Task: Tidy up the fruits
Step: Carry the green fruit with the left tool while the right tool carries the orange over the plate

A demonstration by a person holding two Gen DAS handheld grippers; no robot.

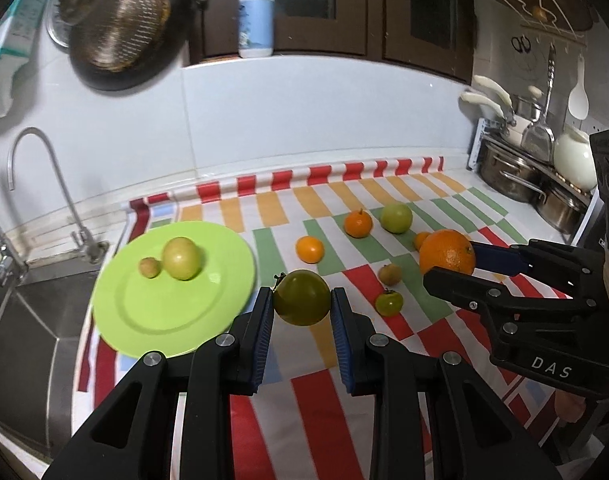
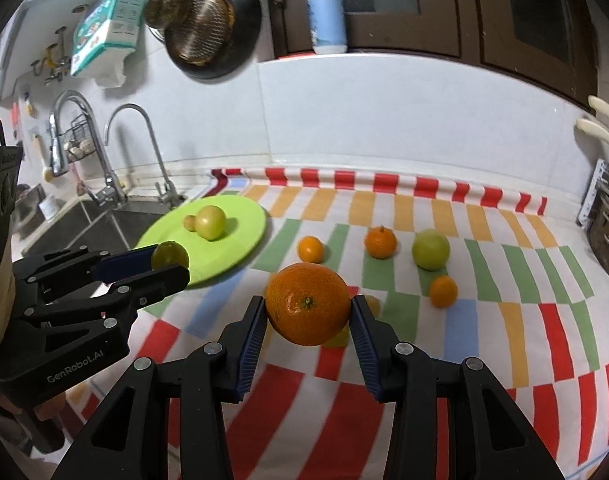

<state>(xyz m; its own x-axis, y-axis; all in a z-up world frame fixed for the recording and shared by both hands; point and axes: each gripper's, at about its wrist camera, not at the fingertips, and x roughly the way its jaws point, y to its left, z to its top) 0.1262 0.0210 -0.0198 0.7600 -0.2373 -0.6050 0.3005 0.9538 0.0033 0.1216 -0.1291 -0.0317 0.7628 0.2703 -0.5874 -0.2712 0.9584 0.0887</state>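
Note:
My left gripper (image 1: 302,300) is shut on a dark green round fruit (image 1: 302,298), held above the cloth just right of the lime-green plate (image 1: 144,320). The plate holds a yellow-green apple (image 1: 182,259) and a small brownish fruit (image 1: 149,267). My right gripper (image 2: 308,312) is shut on a large orange (image 2: 307,303) above the cloth; it also shows in the left wrist view (image 1: 447,257). On the striped cloth lie two small oranges (image 1: 310,249) (image 1: 358,223), a green apple (image 1: 396,218), a brown fruit (image 1: 390,274) and a small green fruit (image 1: 389,303).
A steel sink (image 1: 28,320) with a tap (image 1: 36,184) lies left of the plate. Pots (image 1: 512,172) and utensils stand at the back right. A pan (image 1: 120,28) hangs on the tiled wall. A lotion bottle (image 1: 256,16) stands on the ledge.

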